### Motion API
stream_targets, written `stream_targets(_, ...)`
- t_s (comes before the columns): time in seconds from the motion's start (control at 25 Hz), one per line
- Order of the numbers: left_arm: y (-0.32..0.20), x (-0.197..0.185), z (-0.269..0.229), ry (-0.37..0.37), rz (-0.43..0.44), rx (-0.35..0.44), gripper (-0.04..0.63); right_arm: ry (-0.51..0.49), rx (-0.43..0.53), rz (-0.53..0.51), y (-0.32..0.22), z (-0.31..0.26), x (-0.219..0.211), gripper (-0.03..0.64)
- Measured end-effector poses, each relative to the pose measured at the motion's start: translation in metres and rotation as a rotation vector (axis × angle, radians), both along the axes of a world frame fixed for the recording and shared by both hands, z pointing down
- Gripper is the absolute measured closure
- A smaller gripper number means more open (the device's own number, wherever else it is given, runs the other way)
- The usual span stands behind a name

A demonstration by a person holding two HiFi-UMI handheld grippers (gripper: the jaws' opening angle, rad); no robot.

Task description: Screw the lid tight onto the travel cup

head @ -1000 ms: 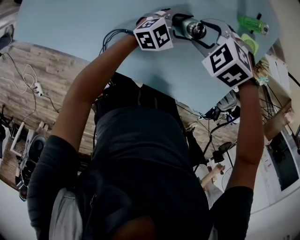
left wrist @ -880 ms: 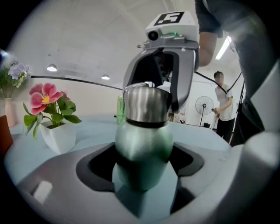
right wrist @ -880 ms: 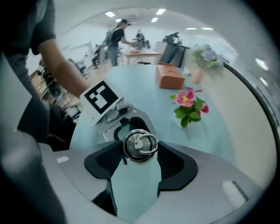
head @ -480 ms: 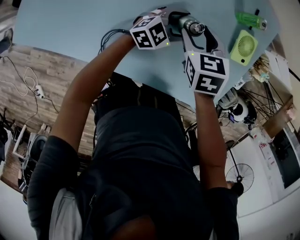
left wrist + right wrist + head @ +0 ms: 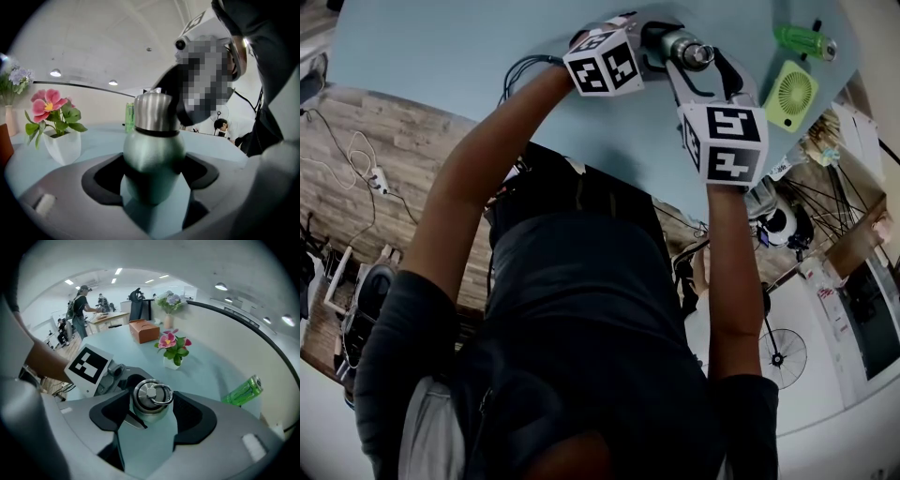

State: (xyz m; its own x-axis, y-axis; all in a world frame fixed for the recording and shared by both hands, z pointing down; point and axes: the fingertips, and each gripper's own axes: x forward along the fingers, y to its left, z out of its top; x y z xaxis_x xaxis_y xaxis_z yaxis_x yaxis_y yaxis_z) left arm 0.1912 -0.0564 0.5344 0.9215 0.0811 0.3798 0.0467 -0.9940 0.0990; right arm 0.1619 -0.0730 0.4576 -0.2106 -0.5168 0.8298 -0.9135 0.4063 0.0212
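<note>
Right gripper view: right hand-held gripper (image 5: pixel 151 418) just opened round lid (image 5: pixel 151 397); left hand-held gripper (image 5: pixel 152 180) clamps cup (image 5: pixel 153 147).

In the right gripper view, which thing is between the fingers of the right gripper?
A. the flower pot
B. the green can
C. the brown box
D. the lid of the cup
D: the lid, steel with a ring on top, sits between the fingers of the right gripper, which have just been opening and do not seem to press on it.
</note>
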Motion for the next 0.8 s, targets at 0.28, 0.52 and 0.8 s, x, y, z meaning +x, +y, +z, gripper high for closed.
stream_targets(0.28,-0.003,-0.001,0.002,-0.001,0.001,-0.002,0.175,0.247,-0.13,-0.695,0.009,-0.007,-0.001,0.341)
stream_targets(0.52,-0.001,0.0,0.002,-0.002,0.001,-0.003,0.175,0.415,-0.17,-1.166,0.014,0.009,0.005,0.341)
stream_targets(0.8,0.0,-0.001,0.0,0.001,0.003,0.0,0.175,0.315,-0.227,-1.066,0.017,0.011,0.0,0.383)
